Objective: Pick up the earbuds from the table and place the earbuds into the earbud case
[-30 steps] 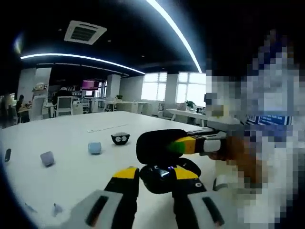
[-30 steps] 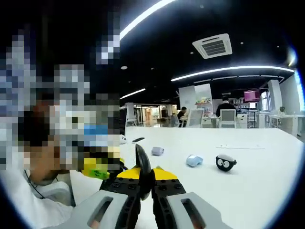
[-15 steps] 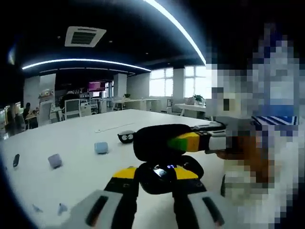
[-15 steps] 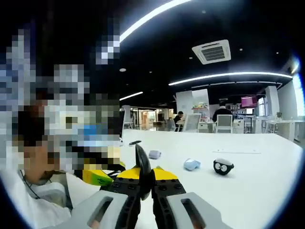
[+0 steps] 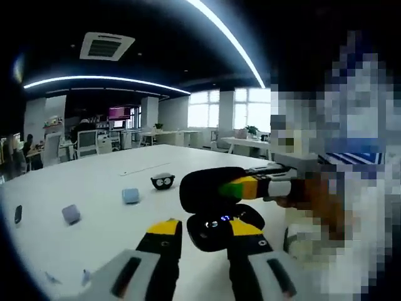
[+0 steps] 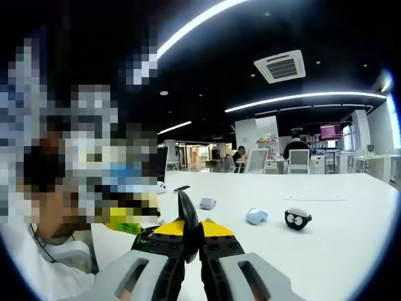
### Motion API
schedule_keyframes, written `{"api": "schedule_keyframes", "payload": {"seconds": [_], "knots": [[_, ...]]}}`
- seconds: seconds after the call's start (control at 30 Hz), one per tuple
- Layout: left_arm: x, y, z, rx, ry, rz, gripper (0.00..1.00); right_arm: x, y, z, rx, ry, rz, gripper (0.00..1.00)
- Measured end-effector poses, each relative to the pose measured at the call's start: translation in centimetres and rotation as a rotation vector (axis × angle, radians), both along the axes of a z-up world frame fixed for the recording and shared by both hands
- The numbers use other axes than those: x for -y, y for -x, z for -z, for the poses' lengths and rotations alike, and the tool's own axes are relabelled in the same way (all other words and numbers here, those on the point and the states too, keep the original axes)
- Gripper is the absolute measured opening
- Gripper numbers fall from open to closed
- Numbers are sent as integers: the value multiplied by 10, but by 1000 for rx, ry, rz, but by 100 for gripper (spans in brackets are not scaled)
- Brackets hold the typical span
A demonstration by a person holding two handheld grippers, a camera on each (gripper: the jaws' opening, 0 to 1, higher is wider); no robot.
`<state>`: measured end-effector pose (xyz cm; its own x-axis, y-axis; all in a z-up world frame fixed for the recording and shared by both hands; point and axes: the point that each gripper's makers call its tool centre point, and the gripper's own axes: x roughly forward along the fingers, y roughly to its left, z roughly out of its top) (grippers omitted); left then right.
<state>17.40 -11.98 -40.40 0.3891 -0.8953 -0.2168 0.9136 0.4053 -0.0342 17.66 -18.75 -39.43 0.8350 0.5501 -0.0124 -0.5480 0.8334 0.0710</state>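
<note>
Between the earlier pictures and now the case (image 5: 216, 210) has dropped a little in the left gripper view and its lid leans further back, so the blue light inside shows more plainly; the background slid too, so much of this is the hands moving. I judge the placing is under way, not finished.

On the white desk (image 5: 94, 219) the black, rounded case sits open, its base between the left tool's (image 5: 199, 233) spread yellow tips. From the right comes the right tool (image 5: 241, 188), touching the lid. In its own view the right tool (image 6: 191, 229) is clamped on a thin dark piece, probably an earbud (image 6: 187, 213).
</note>
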Motion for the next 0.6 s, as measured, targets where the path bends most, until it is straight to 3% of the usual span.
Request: {"api": "schedule_keyframes", "payload": {"seconds": [0.2, 0.3, 0.37, 0.43, 0.5, 0.6], "knots": [[-16, -5, -10, 20, 9, 0, 31, -2, 3, -2, -10, -37, -38, 6], [-14, 14, -10, 33, 2, 146, 35, -5, 5, -3, -15, -56, -67, 6], [-10, 30, -3, 50, -20, 261, 48, -10, 9, -5, -27, -81, -109, 6], [-10, 38, 4, -1, -8, 305, 55, -15, 12, -7, -38, -130, -152, 6], [-9, 41, 7, -29, 10, 329, 56, -18, 15, -9, -47, -154, -180, 6], [-4, 53, 16, -133, 68, 432, 56, -29, 23, -12, -66, -208, -276, 6]]}}
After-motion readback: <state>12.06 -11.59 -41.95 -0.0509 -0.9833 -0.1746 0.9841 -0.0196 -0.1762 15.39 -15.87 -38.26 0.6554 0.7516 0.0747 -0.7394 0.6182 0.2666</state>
